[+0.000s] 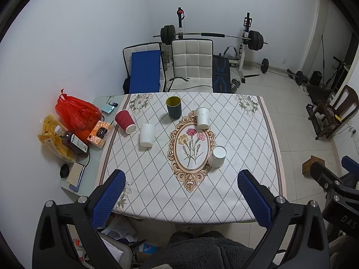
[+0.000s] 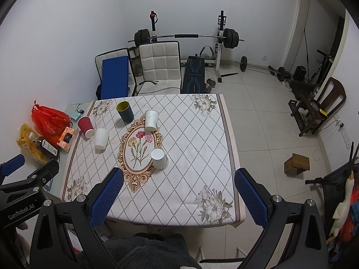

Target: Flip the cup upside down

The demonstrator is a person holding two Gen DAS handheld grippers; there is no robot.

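Observation:
Several cups stand on the patterned tablecloth (image 1: 235, 134). A dark green cup (image 1: 174, 107) (image 2: 125, 111) stands mouth up at the back. A red ribbed cup (image 1: 125, 121) (image 2: 86, 126), a plain white cup (image 1: 147, 135) (image 2: 101, 138), a white cup (image 1: 203, 118) (image 2: 151, 120) by the flower oval and a white cup (image 1: 217, 157) (image 2: 159, 158) nearest me stand mouth down. My left gripper (image 1: 181, 198) and right gripper (image 2: 179, 196) are open, empty, held above the table's near edge.
A red bag (image 1: 77, 112), chips, a brown bottle (image 1: 75, 143), a tissue box (image 1: 99, 133) and a phone lie on the glass strip left of the cloth. Two chairs stand behind the table. A weight bench and barbell stand beyond. A wooden block (image 2: 296, 163) sits on the floor right.

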